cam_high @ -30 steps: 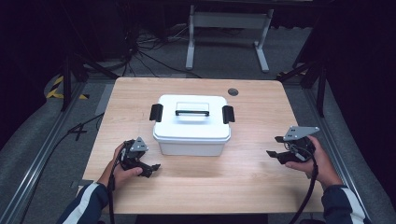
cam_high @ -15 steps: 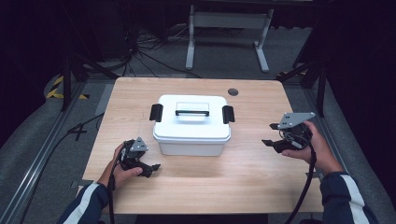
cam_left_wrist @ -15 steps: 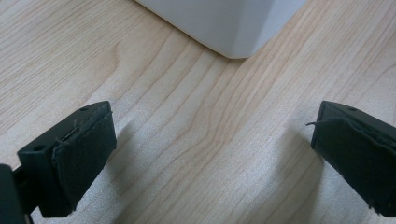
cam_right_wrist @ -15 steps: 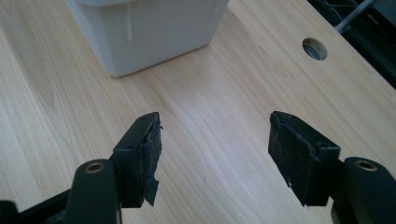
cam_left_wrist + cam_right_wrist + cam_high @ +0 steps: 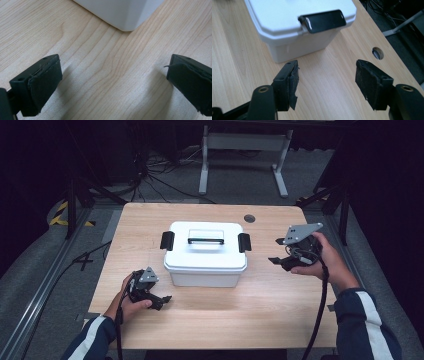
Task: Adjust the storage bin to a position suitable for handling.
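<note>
White box (image 5: 205, 254), one; two black latches; both grippers' jaws apart, empty.

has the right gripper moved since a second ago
Yes. In the high view the right gripper has gone up the picture, from beside the white box's front edge to level with its right latch, jaws open and empty.

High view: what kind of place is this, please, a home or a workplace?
Probably a lab or recording studio, not a home. A single wooden table stands among dark curtains, loose cables run over the grey floor, and yellow-black hazard tape marks it. Only a white lidded box is on the table.
</note>
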Available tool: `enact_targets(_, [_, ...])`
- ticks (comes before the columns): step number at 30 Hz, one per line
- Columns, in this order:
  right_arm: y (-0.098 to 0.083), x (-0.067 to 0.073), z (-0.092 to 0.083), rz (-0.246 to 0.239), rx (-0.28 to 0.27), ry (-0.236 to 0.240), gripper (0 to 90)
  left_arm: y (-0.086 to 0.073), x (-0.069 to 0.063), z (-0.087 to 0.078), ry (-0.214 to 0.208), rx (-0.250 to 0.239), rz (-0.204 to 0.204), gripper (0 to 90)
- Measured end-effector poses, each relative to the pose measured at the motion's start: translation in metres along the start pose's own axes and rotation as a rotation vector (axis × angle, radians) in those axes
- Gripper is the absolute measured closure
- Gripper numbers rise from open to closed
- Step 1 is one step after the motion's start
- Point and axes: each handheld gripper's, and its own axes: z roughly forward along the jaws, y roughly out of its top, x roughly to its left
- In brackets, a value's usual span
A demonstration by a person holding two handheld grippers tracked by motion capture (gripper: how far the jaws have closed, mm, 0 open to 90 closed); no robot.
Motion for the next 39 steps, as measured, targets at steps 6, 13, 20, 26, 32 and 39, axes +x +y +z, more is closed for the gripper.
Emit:
enact_targets(6, [0.021, -0.001, 0.006, -0.046, 0.018, 0.014, 37.1, 0.000, 0.000, 0.000, 0.000, 0.000, 0.000, 0.5])
enact_targets(13, [0.042, -0.001, 0.015, -0.082, 0.029, 0.025, 38.1, 0.000, 0.000, 0.000, 0.000, 0.000, 0.000, 0.5])
enact_targets(20, [0.061, -0.001, 0.024, -0.119, 0.038, 0.042, 38.7, 0.000, 0.000, 0.000, 0.000, 0.000, 0.000, 0.5])
enact_targets(26, [0.081, 0.002, 0.036, -0.160, 0.045, 0.064, 39.7, 0.000, 0.000, 0.000, 0.001, 0.000, -0.001, 0.5])
enact_targets(32, [0.098, 0.006, 0.049, -0.207, 0.060, 0.093, 40.6, 0.000, -0.001, 0.000, 0.004, 0.001, -0.007, 0.5])
enact_targets(39, [0.114, 0.010, 0.063, -0.257, 0.087, 0.113, 42.9, 0.000, 0.000, 0.000, 0.008, -0.001, -0.005, 0.5])
